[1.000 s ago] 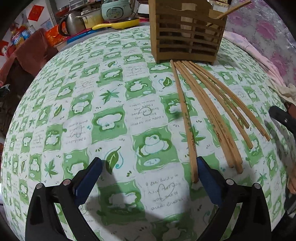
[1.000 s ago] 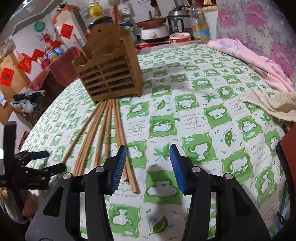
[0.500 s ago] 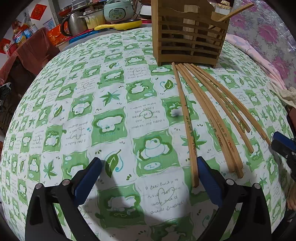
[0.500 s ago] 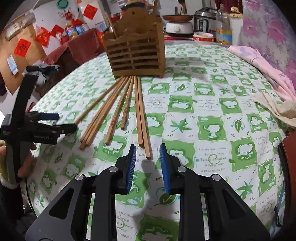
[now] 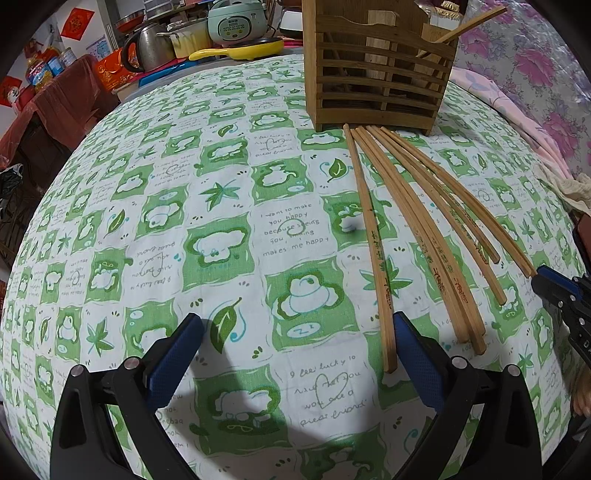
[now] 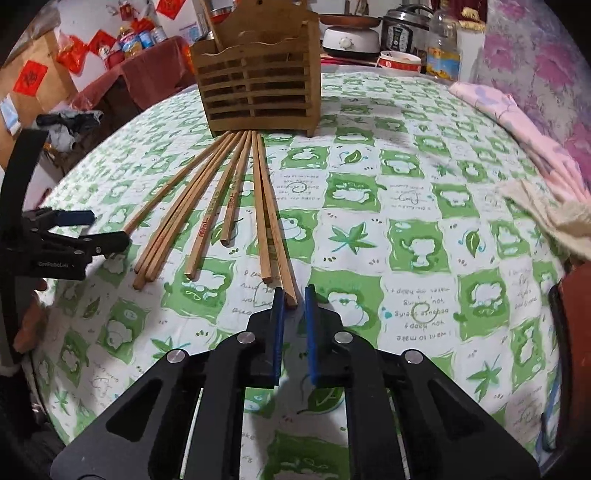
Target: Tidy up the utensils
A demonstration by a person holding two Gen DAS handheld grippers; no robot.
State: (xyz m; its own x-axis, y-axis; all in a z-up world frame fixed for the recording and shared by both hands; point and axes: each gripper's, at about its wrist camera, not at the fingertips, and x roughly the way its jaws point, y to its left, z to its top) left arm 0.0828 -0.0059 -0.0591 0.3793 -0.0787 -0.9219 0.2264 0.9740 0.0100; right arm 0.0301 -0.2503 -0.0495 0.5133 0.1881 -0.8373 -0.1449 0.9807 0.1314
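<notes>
Several wooden chopsticks (image 5: 417, 225) lie fanned out on the green-and-white tablecloth, their far ends at a slatted wooden utensil holder (image 5: 376, 66). They also show in the right wrist view (image 6: 236, 192) below the holder (image 6: 258, 85). My left gripper (image 5: 295, 339) is open wide and empty; its right finger sits beside the near end of the leftmost chopstick (image 5: 373, 243). My right gripper (image 6: 293, 314) is nearly closed, a narrow gap left, with the near tip of the rightmost chopstick (image 6: 275, 229) at the mouth of that gap. One chopstick stands inside the holder.
A pink floral cloth (image 6: 517, 122) and a cream towel (image 6: 546, 214) lie at the table's right edge. Pots, a rice cooker (image 5: 236, 18) and a yellow pan (image 5: 243, 50) crowd the back. The left gripper shows in the right wrist view (image 6: 70, 236).
My right gripper has narrowed from wide open to a small gap and moved to the near tip of the rightmost chopstick. The left gripper has stayed open and almost still.
</notes>
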